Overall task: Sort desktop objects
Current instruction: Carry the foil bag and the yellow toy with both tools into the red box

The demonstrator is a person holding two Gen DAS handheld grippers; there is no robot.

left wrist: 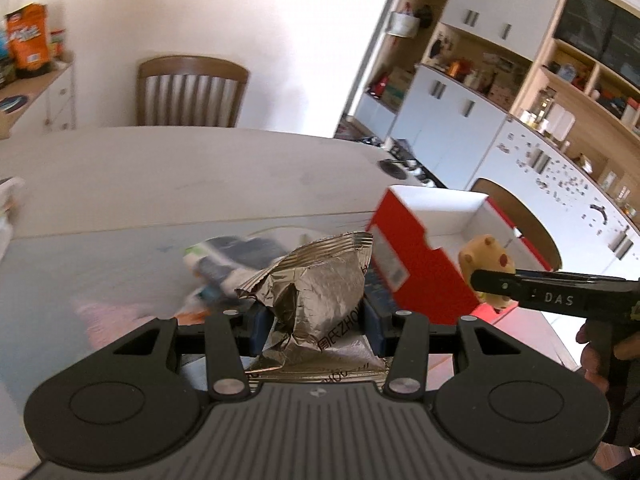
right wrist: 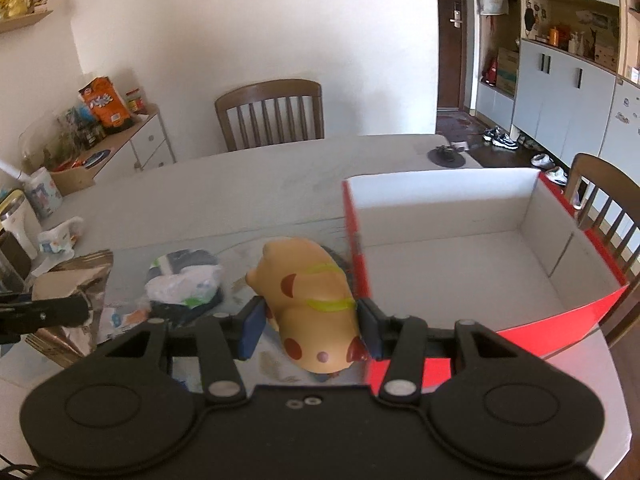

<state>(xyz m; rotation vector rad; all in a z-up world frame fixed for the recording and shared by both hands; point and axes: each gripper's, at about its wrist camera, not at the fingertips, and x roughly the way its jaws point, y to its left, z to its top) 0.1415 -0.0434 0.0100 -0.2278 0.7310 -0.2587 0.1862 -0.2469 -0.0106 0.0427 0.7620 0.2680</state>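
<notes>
While our left gripper is clamping a crumpled foil packet reading "ZHOU", our right gripper, marked "DAS", is squeezing a spotted yellow toy beside the red box.

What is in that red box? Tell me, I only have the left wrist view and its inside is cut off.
Observer: The red box is open-topped and nothing shows inside, only its bare white floor.
Operator: Report what the right gripper carries.
Observer: The right gripper is shut on a yellow toy with red spots and a green band, its pads on both flanks.
Operator: Say where the toy is relative to the box.
Observer: It appears just outside the box's near-left wall, not yet over the opening.
</notes>
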